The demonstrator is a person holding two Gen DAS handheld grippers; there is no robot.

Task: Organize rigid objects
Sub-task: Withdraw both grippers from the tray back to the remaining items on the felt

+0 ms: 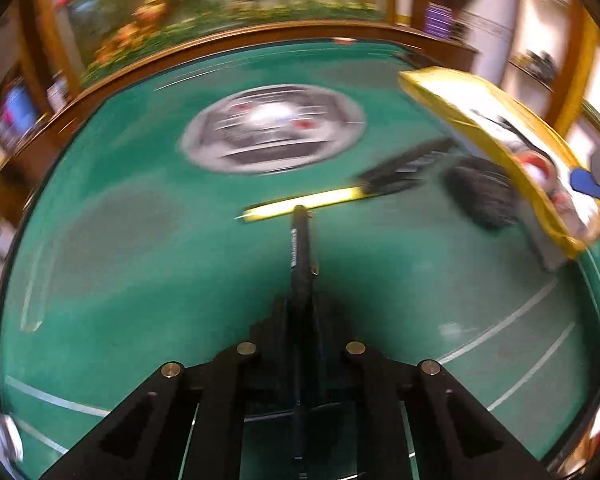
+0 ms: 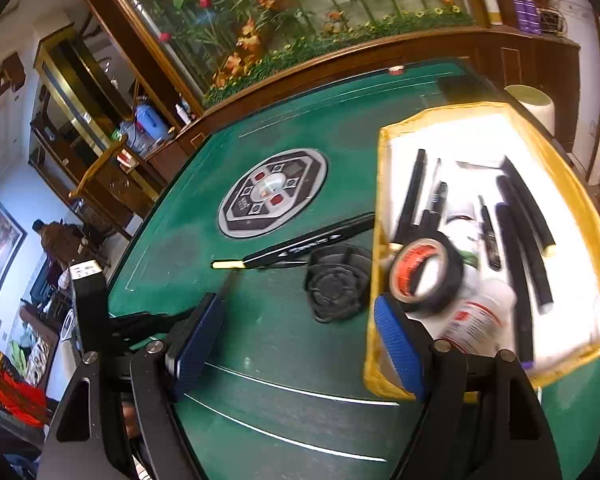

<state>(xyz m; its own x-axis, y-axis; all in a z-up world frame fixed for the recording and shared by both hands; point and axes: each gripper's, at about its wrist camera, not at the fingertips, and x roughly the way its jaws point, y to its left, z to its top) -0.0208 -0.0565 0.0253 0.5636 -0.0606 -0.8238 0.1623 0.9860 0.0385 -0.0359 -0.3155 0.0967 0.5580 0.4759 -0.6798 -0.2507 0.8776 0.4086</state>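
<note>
Our left gripper (image 1: 300, 240) jaws are clamped on a slim black pen (image 1: 300, 248); our right gripper (image 2: 296, 344) jaws gape empty. Held near its tail, it may pivot and miss the yellow-rimmed white tray (image 2: 384, 240) at two o'clock.

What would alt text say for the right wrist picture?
Open right gripper with blue fingers hovers over a green table. Ahead lie a black-and-yellow pen and a black ribbed cap; to the right, a yellow-rimmed tray holds black pens, tape and a white bottle.
</note>
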